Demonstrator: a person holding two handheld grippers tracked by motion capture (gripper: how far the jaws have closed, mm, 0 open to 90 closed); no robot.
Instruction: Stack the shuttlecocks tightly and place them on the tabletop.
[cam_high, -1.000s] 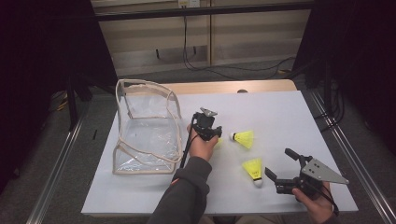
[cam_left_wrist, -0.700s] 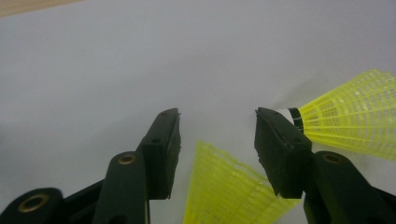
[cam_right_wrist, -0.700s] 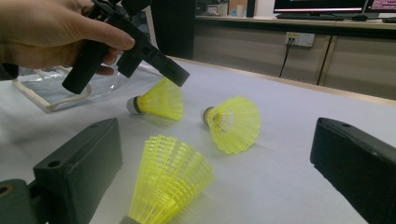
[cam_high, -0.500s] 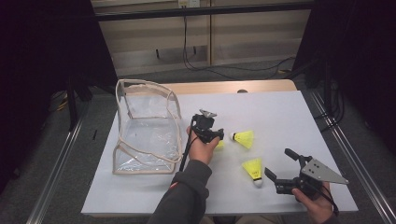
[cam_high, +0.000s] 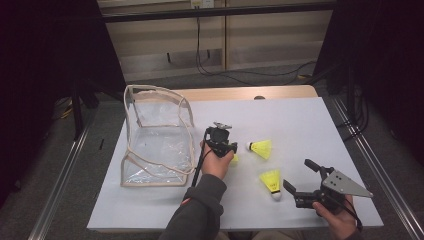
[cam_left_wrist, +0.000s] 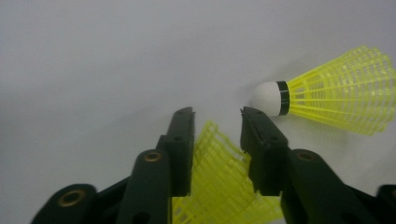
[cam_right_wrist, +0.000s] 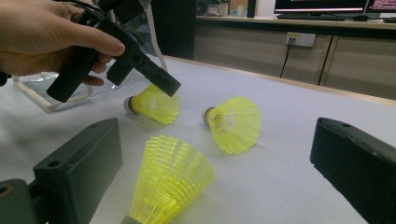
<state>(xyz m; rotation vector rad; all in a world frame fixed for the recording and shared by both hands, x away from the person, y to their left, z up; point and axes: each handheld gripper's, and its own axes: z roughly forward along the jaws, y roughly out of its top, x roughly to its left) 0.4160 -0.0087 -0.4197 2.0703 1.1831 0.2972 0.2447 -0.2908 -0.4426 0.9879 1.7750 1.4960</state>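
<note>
Yellow plastic skirt is sitting between the left gripper (cam_left_wrist: 217, 119) jaws, which have just been closing on the shuttlecock (cam_left_wrist: 224, 186) | long axis running back toward the hand (cork hidden) | right gripper (cam_high: 296, 176) is idling wide open, farther off.

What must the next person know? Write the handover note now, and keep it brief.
Left claw: jaws have just been closing and now pinch the skirt of the first shuttlecock, which is on the table.
Right claw: open, facing the second shuttlecock.
Third shuttlecock lies loose nearby.
Clear bag stands open at the left.
Done: nothing bagged.
Left: likely all three into the bag.
</note>
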